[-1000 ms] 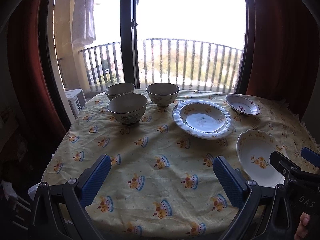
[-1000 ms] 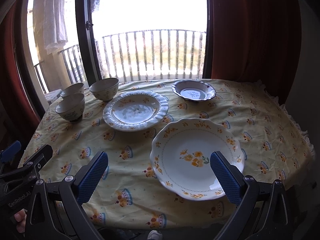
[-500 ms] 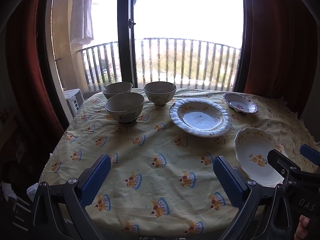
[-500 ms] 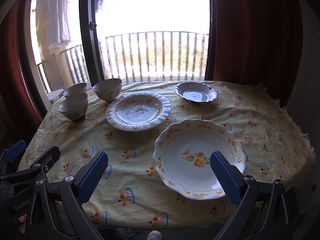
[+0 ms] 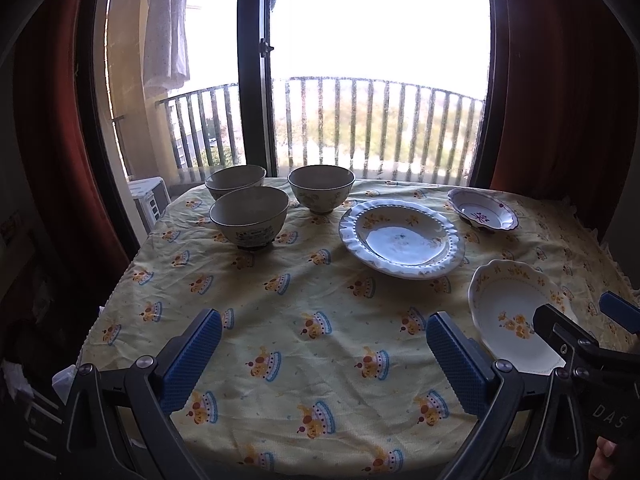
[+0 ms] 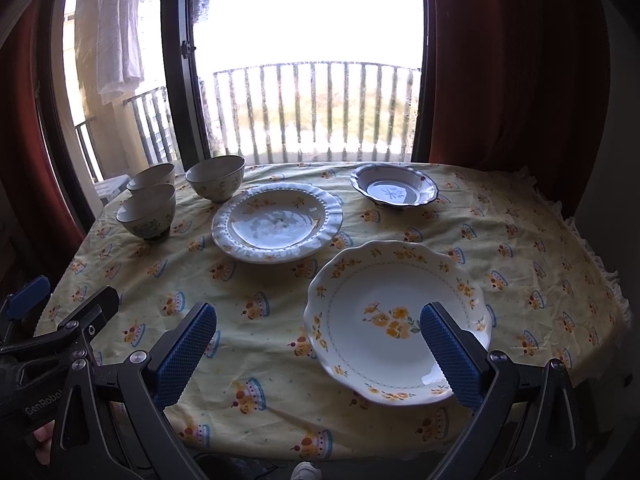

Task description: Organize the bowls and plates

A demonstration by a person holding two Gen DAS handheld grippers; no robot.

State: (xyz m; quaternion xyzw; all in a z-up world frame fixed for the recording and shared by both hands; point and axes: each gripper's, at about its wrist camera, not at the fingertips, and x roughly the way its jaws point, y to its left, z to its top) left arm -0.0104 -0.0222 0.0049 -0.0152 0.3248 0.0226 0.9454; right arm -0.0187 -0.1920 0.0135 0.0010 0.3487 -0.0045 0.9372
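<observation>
both claws (image 5: 324, 354) (image 6: 318, 350) gape above the tablecloth (image 5: 280, 320).

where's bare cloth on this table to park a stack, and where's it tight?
Free: the near-left tablecloth, bordered by the nearest bowl, the beaded-rim plate and the open left gripper; also the right side beyond the yellow-flower plate. Crowded: the far-left corner, where three bowls cluster.
</observation>
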